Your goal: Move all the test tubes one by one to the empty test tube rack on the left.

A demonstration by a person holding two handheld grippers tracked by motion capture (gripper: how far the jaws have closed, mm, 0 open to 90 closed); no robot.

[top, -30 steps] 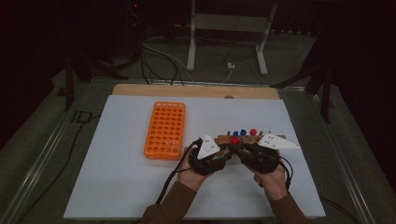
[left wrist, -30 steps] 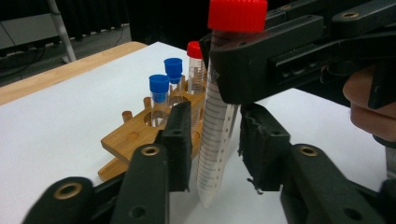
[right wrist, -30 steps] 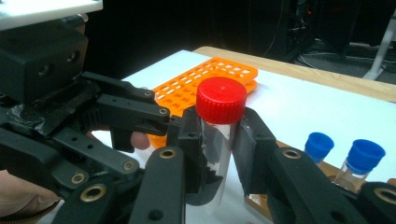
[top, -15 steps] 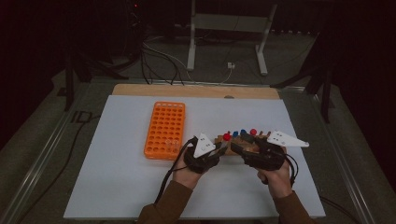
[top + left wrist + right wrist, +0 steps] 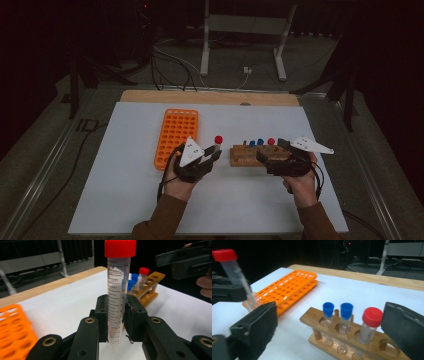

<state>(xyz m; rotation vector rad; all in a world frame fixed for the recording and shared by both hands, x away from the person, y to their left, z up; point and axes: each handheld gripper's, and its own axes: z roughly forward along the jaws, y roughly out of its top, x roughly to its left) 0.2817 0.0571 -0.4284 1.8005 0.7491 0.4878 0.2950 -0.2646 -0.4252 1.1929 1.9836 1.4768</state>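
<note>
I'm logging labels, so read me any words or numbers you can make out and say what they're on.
"14": top graduation on the clear plastic red-capped tube in the left gripper.
Lower numbers and faint embossed lettering on that tube: too blurred to read.
Orange plastic rack, wooden tube stand: no text.

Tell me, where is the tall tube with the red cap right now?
The red-capped tube stands upright, clamped in the left gripper, in the high view between the orange rack and the wooden rack.
</note>
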